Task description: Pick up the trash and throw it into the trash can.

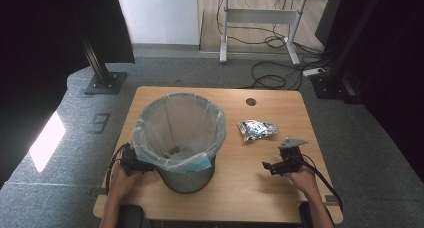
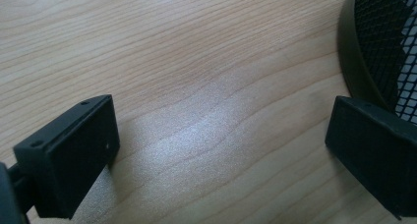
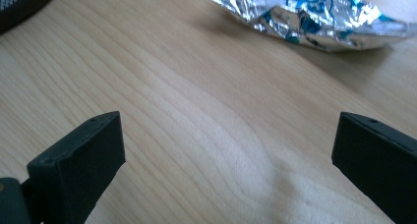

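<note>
one wooden table [image 1: 250, 178], inspected from the high view. items on it, counted: one mesh waste bin [image 1: 186, 177] fitted with one clear plastic liner [image 1: 150, 125], and one crumpled foil wrapper [image 1: 256, 130], silver with blue print. two grippers, one per hand.

left gripper [image 1: 131, 162]: rests at the table's left edge, just beside the bin's left side. in the left gripper view its jaws stand wide apart with bare wood between them, nothing held; the bin's dark rim and mesh [image 2: 378, 47] sit close to the right-hand jaw.

right gripper [image 1: 274, 167]: low over the table's right half, near the front, with one grey three-cornered plate on top. in the right gripper view the jaws are spread wide and grasp nothing; bare wood lies between them.

wrapper location: flat on the table to the right of the bin, apart from it, and beyond the right gripper, not touching it. in the right gripper view the wrapper [image 3: 300, 15] lies ahead of the jaws, toward the upper right. one round cable hole [image 1: 251, 102] is cut in the table's far side.
</note>
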The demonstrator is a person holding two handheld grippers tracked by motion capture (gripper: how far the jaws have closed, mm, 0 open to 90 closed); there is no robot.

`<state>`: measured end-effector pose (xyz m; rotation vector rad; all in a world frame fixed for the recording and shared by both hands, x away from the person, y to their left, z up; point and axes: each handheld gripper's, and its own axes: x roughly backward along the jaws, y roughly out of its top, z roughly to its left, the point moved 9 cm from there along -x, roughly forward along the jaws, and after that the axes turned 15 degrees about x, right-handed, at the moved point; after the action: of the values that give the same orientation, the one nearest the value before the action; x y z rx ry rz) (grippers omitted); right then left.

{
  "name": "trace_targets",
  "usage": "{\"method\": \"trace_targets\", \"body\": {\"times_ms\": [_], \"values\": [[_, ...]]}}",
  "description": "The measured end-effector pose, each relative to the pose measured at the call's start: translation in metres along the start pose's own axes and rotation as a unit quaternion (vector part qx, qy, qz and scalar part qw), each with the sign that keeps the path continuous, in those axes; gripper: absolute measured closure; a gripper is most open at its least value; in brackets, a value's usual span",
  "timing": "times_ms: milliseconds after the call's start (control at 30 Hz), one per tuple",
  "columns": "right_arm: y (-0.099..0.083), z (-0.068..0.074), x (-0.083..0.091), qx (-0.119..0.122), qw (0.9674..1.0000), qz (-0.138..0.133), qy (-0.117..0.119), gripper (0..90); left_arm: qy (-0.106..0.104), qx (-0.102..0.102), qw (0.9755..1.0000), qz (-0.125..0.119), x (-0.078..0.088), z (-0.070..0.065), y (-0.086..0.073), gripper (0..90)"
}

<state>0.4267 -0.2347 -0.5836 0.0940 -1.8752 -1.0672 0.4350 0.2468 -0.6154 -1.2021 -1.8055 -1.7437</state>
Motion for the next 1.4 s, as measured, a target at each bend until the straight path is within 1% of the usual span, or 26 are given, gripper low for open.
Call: {"method": "trace_targets", "body": {"times_ms": [33,67,133,367,467,500,533,600,633,667,700,733,767,800,900,933,967,1000,1033,1067,1267,1300,1333,1367,1400], "values": [[0.004,-0.002,-0.001,0.002,1.0000,0.003,-0.003,0.0,0.000,0.000,1.0000,0.000,0.000,0.000,0.000,0.0],[0.004,-0.002,-0.001,0.002,1.0000,0.003,-0.003,0.0,0.000,0.000,1.0000,0.000,0.000,0.000,0.000,0.0],[0.012,-0.005,-0.001,0.011,0.9999,0.000,-0.007,0.0,0.000,-0.001,1.0000,0.000,0.000,0.000,0.000,0.0],[0.025,-0.012,-0.007,0.012,0.9998,0.009,-0.011,0.0,-0.001,-0.002,1.0000,0.001,0.000,0.000,0.000,0.0],[0.031,-0.017,-0.010,0.010,0.9997,0.013,-0.015,0.0,-0.001,-0.002,1.0000,0.001,0.000,0.000,0.000,0.0],[0.036,-0.021,-0.012,0.004,0.9997,0.014,-0.018,0.0,-0.001,-0.002,1.0000,0.000,0.000,0.000,0.000,0.0],[0.036,-0.021,-0.012,0.004,0.9997,0.014,-0.018,0.0,-0.001,-0.002,1.0000,0.000,0.000,0.000,0.000,0.0],[0.042,-0.026,-0.016,-0.003,0.9997,0.013,-0.018,0.0,-0.001,-0.002,1.0000,0.000,0.000,0.000,0.000,0.0],[0.048,-0.029,-0.019,-0.001,0.9996,0.016,-0.021,0.0,-0.001,-0.002,1.0000,0.001,0.000,0.000,0.000,0.0],[0.048,-0.029,-0.019,-0.001,0.9996,0.016,-0.021,0.0,-0.001,-0.002,1.0000,0.001,0.000,0.000,0.000,0.0],[0.053,-0.031,-0.024,-0.001,0.9995,0.022,-0.024,0.0,-0.001,-0.002,1.0000,0.000,0.000,0.000,0.000,0.0],[0.053,-0.031,-0.024,-0.001,0.9995,0.022,-0.024,0.0,-0.001,-0.002,1.0000,0.000,0.000,0.000,0.000,0.0],[0.059,-0.033,-0.028,0.002,0.9993,0.026,-0.027,0.0,-0.001,-0.002,1.0000,0.001,0.000,0.000,0.000,0.0],[0.059,-0.033,-0.028,0.002,0.9993,0.026,-0.027,0.0,-0.001,-0.002,1.0000,0.001,0.000,0.000,0.000,0.0],[0.069,-0.037,-0.038,0.002,0.9990,0.033,-0.030,0.0,-0.001,-0.002,1.0000,0.000,0.000,0.000,0.000,0.0],[0.069,-0.037,-0.038,0.002,0.9990,0.033,-0.030,0.0,-0.001,-0.002,1.0000,0.000,0.000,0.000,0.000,0.0],[0.074,-0.039,-0.044,0.004,0.9987,0.039,-0.032,0.0,-0.001,-0.002,1.0000,0.001,0.000,0.000,0.000,0.0],[0.074,-0.039,-0.044,0.004,0.9987,0.039,-0.032,0.0,-0.001,-0.002,1.0000,0.001,0.000,0.000,0.000,0.0],[0.079,-0.041,-0.050,0.006,0.9987,0.040,-0.033,0.0,-0.001,-0.002,1.0000,0.001,0.000,0.000,0.000,0.0],[0.079,-0.041,-0.050,0.006,0.9987,0.040,-0.033,0.0,-0.001,-0.002,1.0000,0.001,0.000,0.000,0.000,0.0],[0.091,-0.042,-0.068,0.003,0.9988,0.040,-0.030,0.0,-0.001,-0.002,1.0000,0.001,0.000,0.000,0.000,0.0],[0.093,-0.041,-0.075,0.004,0.9987,0.044,-0.027,2.6,-0.001,-0.002,1.0000,0.001,0.000,0.000,0.000,0.0],[0.093,-0.041,-0.075,0.004,0.9987,0.044,-0.027,2.6,-0.001,-0.002,1.0000,0.001,0.000,0.000,0.000,0.0],[0.094,-0.040,-0.082,0.003,0.9986,0.049,-0.023,6.2,-0.001,-0.002,1.0000,0.001,0.000,0.000,0.000,0.0],[0.094,-0.040,-0.082,0.003,0.9986,0.049,-0.023,6.2,-0.001,-0.002,1.0000,0.001,0.000,0.000,0.000,0.0]]}}
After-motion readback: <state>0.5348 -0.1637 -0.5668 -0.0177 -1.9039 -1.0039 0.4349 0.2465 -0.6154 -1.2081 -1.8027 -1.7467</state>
